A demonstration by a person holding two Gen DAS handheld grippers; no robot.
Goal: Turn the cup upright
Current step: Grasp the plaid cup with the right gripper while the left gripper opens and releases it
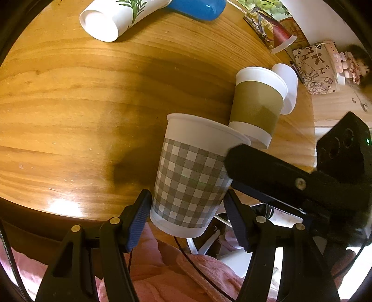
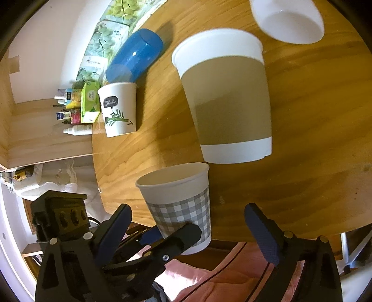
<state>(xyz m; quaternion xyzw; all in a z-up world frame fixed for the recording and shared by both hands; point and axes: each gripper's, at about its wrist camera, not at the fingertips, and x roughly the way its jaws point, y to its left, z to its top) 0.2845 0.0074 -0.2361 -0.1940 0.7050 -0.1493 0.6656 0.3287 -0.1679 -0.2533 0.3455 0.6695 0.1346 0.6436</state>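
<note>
A grey-and-white checked paper cup (image 1: 188, 178) stands upright, mouth up, at the near edge of the round wooden table (image 1: 69, 116). My left gripper (image 1: 188, 218) sits around its lower half, the blue pads close to its sides, with a small gap showing on the right. In the right wrist view the same cup (image 2: 181, 204) appears with the left gripper's fingers (image 2: 186, 234) at its base. My right gripper (image 2: 188, 230) is open wide, with the cup between its fingers and neither pad touching it.
A brown-banded cup (image 1: 255, 104) stands upright just behind the checked cup. A plain white cup (image 1: 288, 86) lies beyond it. A leaf-printed cup (image 1: 116, 18) and a blue cup (image 1: 200, 8) lie at the far side. Boxes and bottles (image 2: 79, 109) sit on a shelf past the table.
</note>
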